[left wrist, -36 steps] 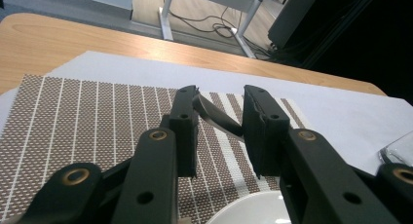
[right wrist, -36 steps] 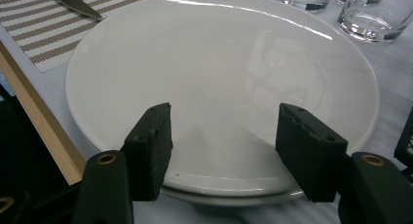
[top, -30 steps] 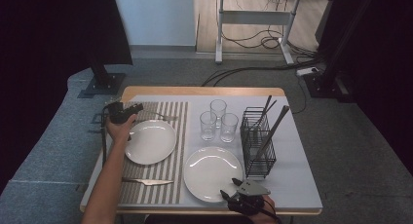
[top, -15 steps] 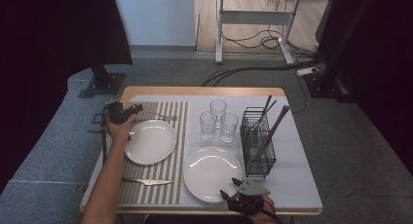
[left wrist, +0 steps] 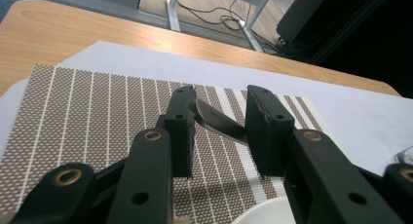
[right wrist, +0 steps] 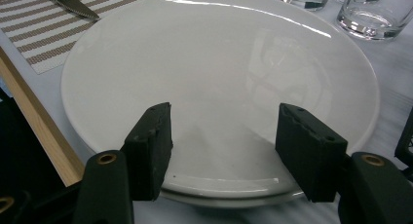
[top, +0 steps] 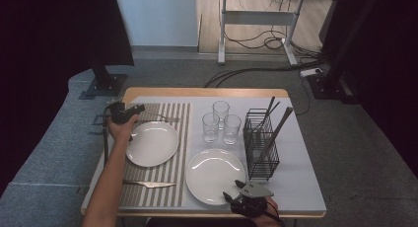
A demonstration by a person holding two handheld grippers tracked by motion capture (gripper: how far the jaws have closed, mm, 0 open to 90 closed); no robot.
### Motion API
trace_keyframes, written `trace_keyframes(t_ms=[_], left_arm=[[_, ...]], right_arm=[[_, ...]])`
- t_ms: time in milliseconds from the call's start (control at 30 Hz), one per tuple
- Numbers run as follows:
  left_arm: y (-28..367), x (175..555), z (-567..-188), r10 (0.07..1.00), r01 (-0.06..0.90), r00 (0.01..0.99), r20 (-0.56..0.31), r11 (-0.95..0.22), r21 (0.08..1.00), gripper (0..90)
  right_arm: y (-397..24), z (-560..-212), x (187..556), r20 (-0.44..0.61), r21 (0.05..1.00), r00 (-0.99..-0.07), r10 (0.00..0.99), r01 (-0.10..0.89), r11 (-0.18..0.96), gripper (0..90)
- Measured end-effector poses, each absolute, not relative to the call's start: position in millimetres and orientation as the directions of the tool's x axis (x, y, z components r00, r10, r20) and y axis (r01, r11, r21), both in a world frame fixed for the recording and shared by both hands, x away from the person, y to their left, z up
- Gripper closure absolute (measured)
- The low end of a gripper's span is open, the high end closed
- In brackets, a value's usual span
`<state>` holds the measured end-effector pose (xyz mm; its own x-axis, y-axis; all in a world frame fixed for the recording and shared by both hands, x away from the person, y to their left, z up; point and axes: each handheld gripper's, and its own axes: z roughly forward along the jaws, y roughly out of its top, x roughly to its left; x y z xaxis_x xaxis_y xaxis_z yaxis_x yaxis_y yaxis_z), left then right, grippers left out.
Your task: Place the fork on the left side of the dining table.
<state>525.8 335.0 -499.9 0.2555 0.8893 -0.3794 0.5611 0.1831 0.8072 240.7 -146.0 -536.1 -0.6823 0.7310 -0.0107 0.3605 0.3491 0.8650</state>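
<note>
Fork (top: 160,118) placement on the striped placemat (top: 180,138) is the work in hand: the fork lies near the table's far-left corner, along the far edge of the placemat, just beyond the left plate (top: 151,143). In the left gripper view, its metal handle (left wrist: 219,122) runs between the jaws of the left gripper (left wrist: 220,131). The jaws stand apart, with a gap visible on the right side; contact on the left pad cannot be confirmed. The left gripper is judged open.

The right gripper (right wrist: 234,151) rests at the table's near edge with jaws apart and nothing held, over the near rim of the right plate (right wrist: 219,78). A knife (top: 148,184) lies on the placemat's near edge.

Risks:
- If the left gripper withdraws while one pad is touching the handle, the fork may be dragged out of line or onto the left plate.
- If the right gripper dips, a pad may strike the plate rim and shift the plate toward the glasses (top: 221,122).

Compared with the earlier high-view frames, both hands and all tableware occupy the same positions.
</note>
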Motion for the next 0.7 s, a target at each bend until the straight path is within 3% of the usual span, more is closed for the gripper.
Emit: trace_keyframes(t_ms=[700], left_arm=[[336.1,527.3,-501.3,0.891,0.573,0.251,-0.378,0.178,0.800,63.7]], right_arm=[[-147.0,-536.1,240.8,-0.010,0.865,-0.681,0.732,0.362,0.348,38.8]])
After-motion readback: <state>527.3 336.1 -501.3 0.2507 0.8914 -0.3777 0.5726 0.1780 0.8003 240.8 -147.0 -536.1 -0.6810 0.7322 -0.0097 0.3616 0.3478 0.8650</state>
